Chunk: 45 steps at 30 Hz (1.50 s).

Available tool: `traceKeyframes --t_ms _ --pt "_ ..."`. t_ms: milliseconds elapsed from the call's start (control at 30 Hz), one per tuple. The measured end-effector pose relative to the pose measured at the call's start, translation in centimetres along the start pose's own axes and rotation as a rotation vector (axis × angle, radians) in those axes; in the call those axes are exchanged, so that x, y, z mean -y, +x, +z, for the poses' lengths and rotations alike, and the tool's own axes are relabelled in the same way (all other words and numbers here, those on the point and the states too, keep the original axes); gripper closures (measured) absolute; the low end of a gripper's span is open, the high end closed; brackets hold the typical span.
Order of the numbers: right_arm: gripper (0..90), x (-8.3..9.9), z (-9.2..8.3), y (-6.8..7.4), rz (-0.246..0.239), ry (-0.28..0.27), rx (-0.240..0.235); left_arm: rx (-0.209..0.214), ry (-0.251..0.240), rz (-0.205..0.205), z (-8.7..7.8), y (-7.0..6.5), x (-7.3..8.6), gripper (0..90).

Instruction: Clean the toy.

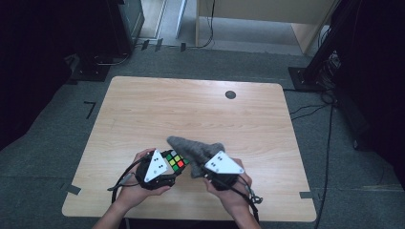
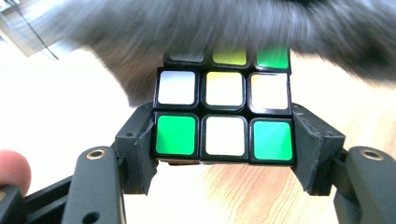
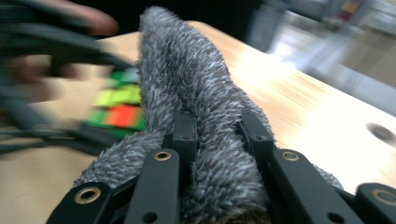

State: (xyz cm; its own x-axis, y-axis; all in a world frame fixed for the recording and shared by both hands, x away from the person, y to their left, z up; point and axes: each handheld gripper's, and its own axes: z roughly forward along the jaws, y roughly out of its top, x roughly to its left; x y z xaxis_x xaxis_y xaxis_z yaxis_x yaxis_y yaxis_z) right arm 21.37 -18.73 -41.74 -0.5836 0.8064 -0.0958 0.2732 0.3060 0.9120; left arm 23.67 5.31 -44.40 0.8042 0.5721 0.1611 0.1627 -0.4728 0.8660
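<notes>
My left gripper (image 1: 168, 164) is shut on a scrambled puzzle cube (image 1: 175, 161), held just above the wooden table (image 1: 143, 109) near its front edge. In the left gripper view the cube (image 2: 224, 112) sits between both jaws, showing green, white and yellow stickers. My right gripper (image 1: 203, 164) is shut on a grey fuzzy cloth (image 1: 196, 148), which drapes over the cube's far side. The cloth (image 3: 196, 107) bulges up between the jaws in the right gripper view, with the cube (image 3: 119, 107) blurred behind it at the left. The grey cloth (image 2: 201, 23) smears across the top of the left gripper view.
A small dark round hole (image 1: 230, 94) marks the table's far right part. Around the table are grey carpet, dark stands with cables (image 1: 315, 67) at the right, and a wooden cabinet (image 1: 267, 19) at the back.
</notes>
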Motion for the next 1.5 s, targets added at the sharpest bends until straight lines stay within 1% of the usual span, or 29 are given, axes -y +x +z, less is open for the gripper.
traceKeyframes --t_ms 33,67,133,200,233,267,300,333,367,400,433,467,500,533,567,633,733,800,833,867,933,967,1033,1100,1167,1233,1333,1400,1500 --pt "73.0 0.1 -0.3 -0.8 0.042 -0.012 0.011 0.009 -0.017 -0.006 -0.1 0.1 0.0 34.7" --pt "72.9 0.1 -0.6 -1.4 0.084 -0.039 -0.004 0.026 -0.038 -0.009 -0.3 0.3 0.1 34.7" --pt "72.6 0.1 -1.1 -2.3 0.169 -0.1 -0.081 0.061 -0.076 -0.019 -0.5 0.5 0.4 34.7" --pt "72.5 0.1 -1.3 -2.6 0.235 -0.155 -0.168 0.092 -0.114 -0.03 -0.5 0.6 0.6 34.7" --pt "72.4 0.1 -1.3 -2.5 0.25 -0.172 -0.202 0.102 -0.13 -0.036 -0.6 0.7 0.8 34.7" --pt "72.2 0.2 -1.1 -2.3 0.257 -0.179 -0.256 0.104 -0.139 -0.033 -0.6 0.6 0.8 34.7" --pt "72.1 0.2 -0.9 -1.9 0.247 -0.168 -0.29 0.114 -0.156 -0.031 -0.8 0.6 0.8 34.7" --pt "72.0 0.3 -0.6 -1.6 0.22 -0.15 -0.3 0.127 -0.175 -0.033 -1.0 0.6 0.7 34.7" --pt "72.0 0.4 -0.3 -1.3 0.199 -0.128 -0.291 0.132 -0.19 -0.031 -1.2 0.7 0.7 34.7" --pt "72.0 0.6 0.0 -1.4 0.201 -0.117 -0.284 0.13 -0.194 -0.027 -1.3 0.7 0.7 34.7" --pt "72.0 0.9 0.2 -1.7 0.223 -0.111 -0.279 0.135 -0.198 -0.031 -1.4 0.9 0.7 34.7" --pt "72.0 1.1 0.4 -2.0 0.217 -0.076 -0.239 0.14 -0.205 -0.038 -1.5 1.0 0.8 34.7" --pt "72.0 1.4 0.6 -2.2 0.171 -0.033 -0.161 0.14 -0.21 -0.042 -1.6 1.1 0.8 34.7" --pt "72.1 1.6 0.7 -2.3 0.143 -0.002 -0.102 0.14 -0.21 -0.044 -1.7 1.2 0.8 34.7" --pt "72.1 1.8 0.7 -2.5 0.159 -0.003 -0.084 0.139 -0.213 -0.048 -1.7 1.3 0.8 34.7" --pt "72.0 1.8 0.2 -2.6 0.204 -0.054 -0.113 0.142 -0.211 -0.052 -1.6 1.3 0.8 34.7" --pt "71.3 0.5 -0.8 -1.4 0.171 -0.154 -0.202 0.15 -0.213 -0.044 -1.5 1.1 0.8 34.7" --pt "70.5 -0.1 -1.1 -0.6 0.137 -0.185 -0.254 0.166 -0.223 -0.053 -1.6 1.1 0.8 34.7" --pt "69.9 -0.2 -1.1 -0.4 0.12 -0.181 -0.252 0.182 -0.23 -0.067 -1.8 1.2 0.6 34.7" --pt "69.7 0.0 -0.9 -0.5 0.116 -0.173 -0.248 0.181 -0.235 -0.069 -1.9 1.3 0.6 34.7" --pt "70.3 0.8 -0.5 -1.4 0.166 -0.157 -0.242 0.189 -0.247 -0.081 -2.2 1.4 0.5 34.7" --pt "70.6 1.0 -0.4 -1.7 0.178 -0.14 -0.222 0.198 -0.263 -0.093 -2.4 1.6 0.4 34.7" --pt "71.3 1.6 -0.1 -2.6 0.193 -0.102 -0.155 0.228 -0.31 -0.138 -2.9 2.2 0.4 34.7" --pt "71.4 2.1 -0.1 -3.3 0.247 -0.106 -0.151 0.246 -0.348 -0.184 -3.2 2.7 0.4 34.7" --pt "71.5 2.2 0.0 -3.3 0.278 -0.123 -0.186 0.268 -0.374 -0.227 -3.2 3.2 0.6 34.7" --pt "71.5 2.1 0.1 -2.7 0.278 -0.14 -0.246 0.298 -0.391 -0.273 -3.0 3.4 0.9 34.7" --pt "71.5 2.0 0.8 -1.2 0.259 -0.138 -0.337 0.316 -0.393 -0.293 -2.6 3.2 1.0 34.7" --pt "71.7 2.3 1.4 -0.2 0.229 -0.112 -0.387 0.313 -0.399 -0.294 -2.7 3.2 1.0 34.7" --pt "71.6 3.1 2.4 1.0 0.173 -0.042 -0.467 0.303 -0.416 -0.311 -3.1 3.7 1.0 34.6"
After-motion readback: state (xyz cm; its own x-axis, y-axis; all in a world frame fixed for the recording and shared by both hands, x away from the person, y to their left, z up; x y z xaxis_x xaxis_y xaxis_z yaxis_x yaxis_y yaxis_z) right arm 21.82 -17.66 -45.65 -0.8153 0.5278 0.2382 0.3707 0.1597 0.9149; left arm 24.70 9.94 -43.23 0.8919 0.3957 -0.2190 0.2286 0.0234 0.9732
